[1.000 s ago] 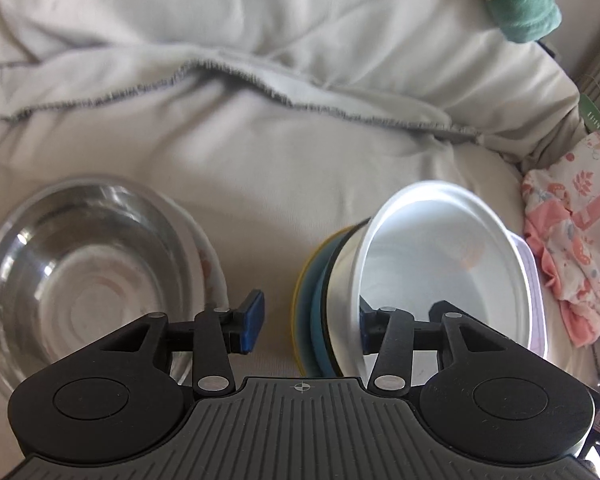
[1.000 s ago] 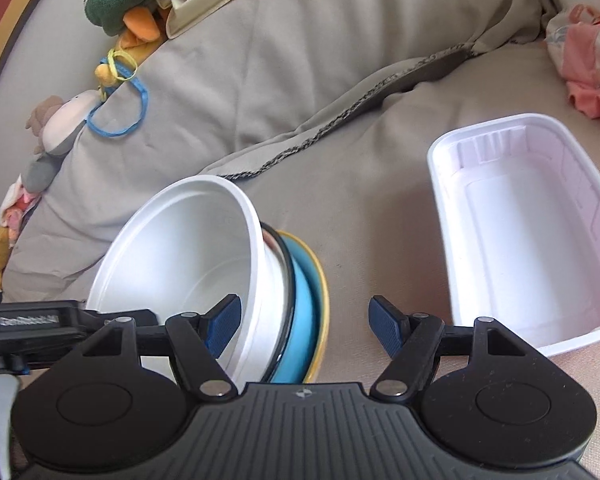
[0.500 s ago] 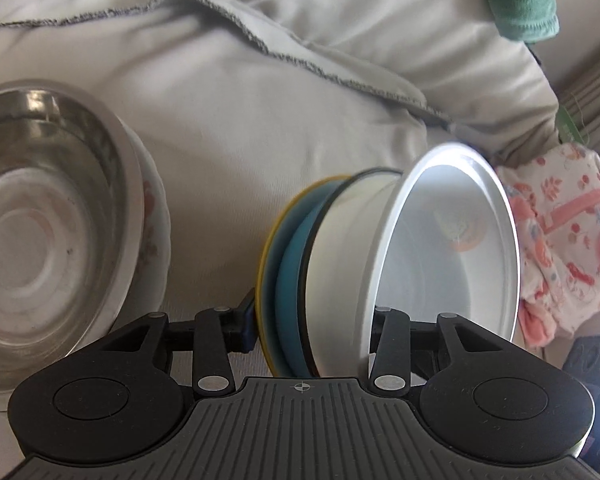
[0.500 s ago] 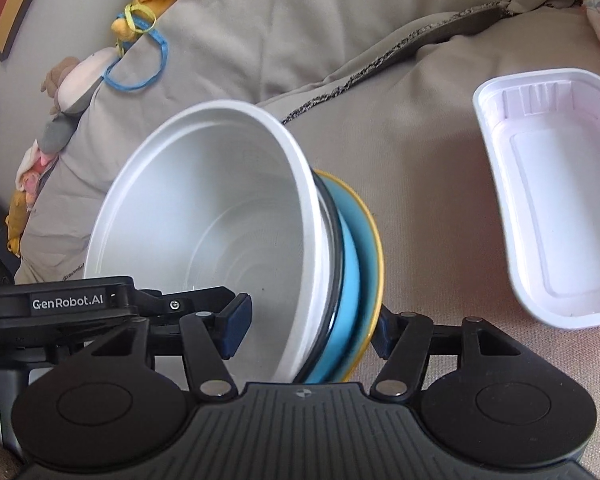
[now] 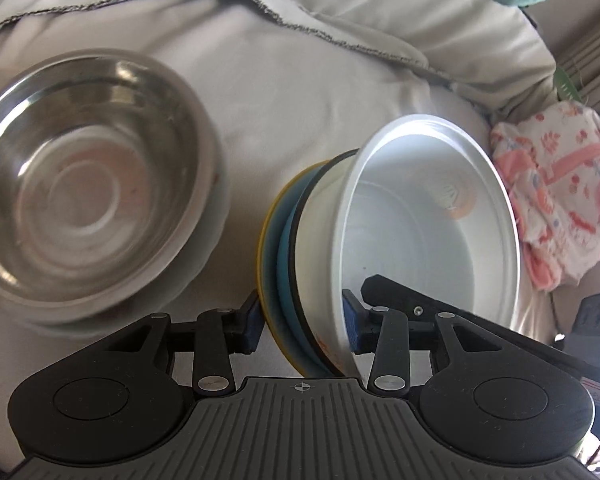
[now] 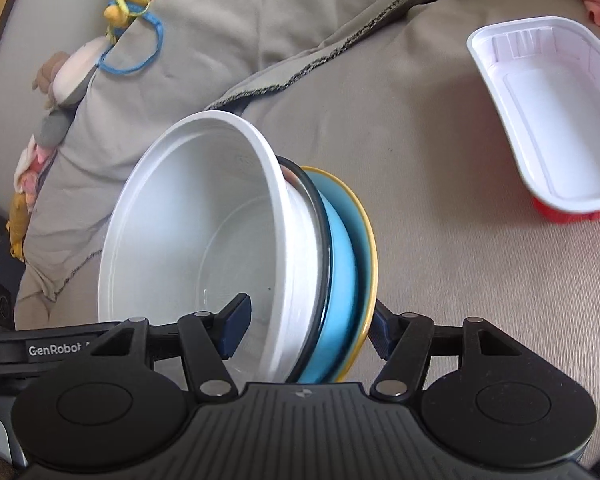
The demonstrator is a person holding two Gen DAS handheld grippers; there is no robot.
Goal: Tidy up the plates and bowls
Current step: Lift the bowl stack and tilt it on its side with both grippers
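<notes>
Both grippers carry one tilted stack: a white bowl (image 5: 428, 216) nested on a black-rimmed dish, a blue plate (image 5: 285, 276) and a yellow plate (image 5: 265, 264). To do this well, keep the two hands moving together and level the stack before lowering it, since on edge the bowl could slip out of the plates. A likely resting place is the steel bowl (image 5: 88, 184), at ten o'clock in the left view, or the bare blanket (image 5: 300, 92).

The left gripper (image 5: 302, 322) is closing on the stack's lower edge, one pad on the yellow plate, the other inside the bowl. The right gripper (image 6: 306, 324) grasps the same edge from the other side. The stack rises toward twelve o'clock from each. A white tray (image 6: 556, 128) lies well apart at two o'clock.
</notes>
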